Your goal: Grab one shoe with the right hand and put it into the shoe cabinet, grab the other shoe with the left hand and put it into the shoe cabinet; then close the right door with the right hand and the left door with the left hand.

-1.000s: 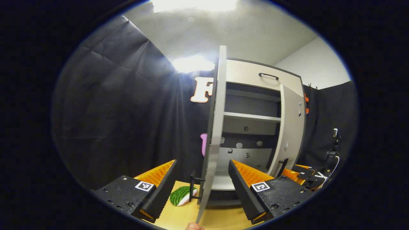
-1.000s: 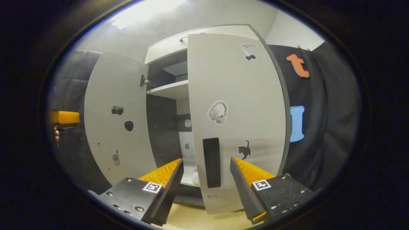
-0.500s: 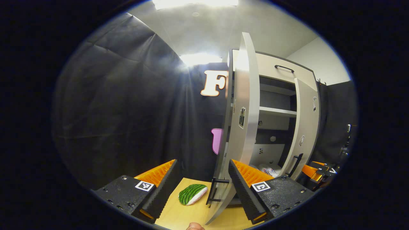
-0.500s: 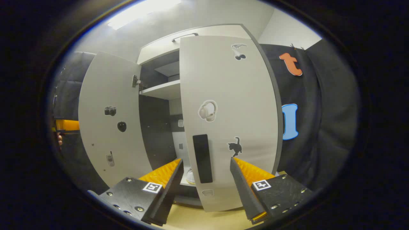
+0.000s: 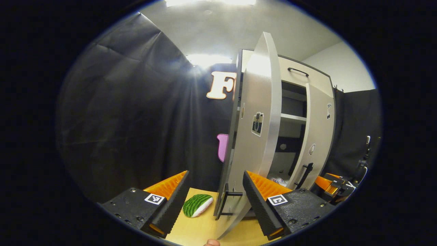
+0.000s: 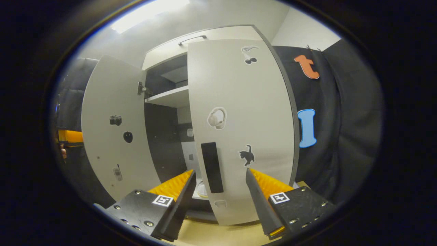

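Note:
The grey shoe cabinet stands with both doors ajar. In the left gripper view my left gripper is open, and the left door with its black handle stands edge-on between the fingers. A white shoe lies on the cabinet floor behind it. In the right gripper view my right gripper is open in front of the right door, with that door's black handle just above the gap. A bit of a shoe shows in the opening. The left door hangs at the left.
A green striped watermelon-slice toy lies on the wooden table left of the cabinet. Black cloth walls close in on both sides. The right gripper shows past the right door. A shelf crosses the cabinet inside.
The left door has swung from edge-on toward the cabinet, so its stickered face now shows. The right door has drifted left and closer to shut. Both grippers stayed open.

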The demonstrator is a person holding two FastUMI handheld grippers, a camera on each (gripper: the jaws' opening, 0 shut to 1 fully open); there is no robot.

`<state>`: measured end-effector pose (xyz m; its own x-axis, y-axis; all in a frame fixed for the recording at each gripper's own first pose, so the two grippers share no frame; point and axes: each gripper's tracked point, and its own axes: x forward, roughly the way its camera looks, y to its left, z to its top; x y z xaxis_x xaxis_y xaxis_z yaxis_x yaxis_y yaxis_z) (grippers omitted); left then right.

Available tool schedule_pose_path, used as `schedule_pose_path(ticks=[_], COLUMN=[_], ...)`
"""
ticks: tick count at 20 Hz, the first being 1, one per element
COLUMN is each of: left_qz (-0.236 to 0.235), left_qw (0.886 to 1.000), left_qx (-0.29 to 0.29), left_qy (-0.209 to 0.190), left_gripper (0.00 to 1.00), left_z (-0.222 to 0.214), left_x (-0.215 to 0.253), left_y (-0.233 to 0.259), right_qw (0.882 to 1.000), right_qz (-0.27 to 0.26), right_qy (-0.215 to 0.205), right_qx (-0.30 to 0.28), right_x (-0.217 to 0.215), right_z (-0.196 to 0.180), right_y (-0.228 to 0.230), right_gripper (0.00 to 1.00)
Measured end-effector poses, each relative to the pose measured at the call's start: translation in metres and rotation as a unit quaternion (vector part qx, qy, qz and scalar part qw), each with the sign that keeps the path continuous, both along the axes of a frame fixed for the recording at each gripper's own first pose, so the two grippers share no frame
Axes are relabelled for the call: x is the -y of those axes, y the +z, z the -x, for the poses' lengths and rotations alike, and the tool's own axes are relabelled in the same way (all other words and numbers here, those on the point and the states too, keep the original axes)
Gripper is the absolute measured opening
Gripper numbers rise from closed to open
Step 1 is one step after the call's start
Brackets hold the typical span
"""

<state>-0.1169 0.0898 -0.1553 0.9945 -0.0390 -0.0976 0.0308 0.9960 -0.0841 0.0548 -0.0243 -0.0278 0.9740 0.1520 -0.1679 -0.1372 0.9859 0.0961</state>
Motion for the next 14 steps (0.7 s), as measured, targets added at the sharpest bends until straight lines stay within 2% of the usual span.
schedule_pose_path(ticks=[6,14], left_qz=[-0.006,-0.001], left_qw=[0.998,0.993], left_qx=[0.0,0.003], left_qy=[-0.06,-0.121], left_gripper=[0.94,0.94], left_z=[-0.005,-0.02], left_x=[0.038,0.095], left_y=[0.001,-0.005], right_qw=[1.0,0.999], right_qz=[0.008,0.01], right_qy=[-0.005,-0.042], right_qx=[0.001,0.006], right_x=[0.007,0.046], right_z=[0.006,0.021], right_y=[-0.001,0.006], right_gripper=[0.87,0.87])
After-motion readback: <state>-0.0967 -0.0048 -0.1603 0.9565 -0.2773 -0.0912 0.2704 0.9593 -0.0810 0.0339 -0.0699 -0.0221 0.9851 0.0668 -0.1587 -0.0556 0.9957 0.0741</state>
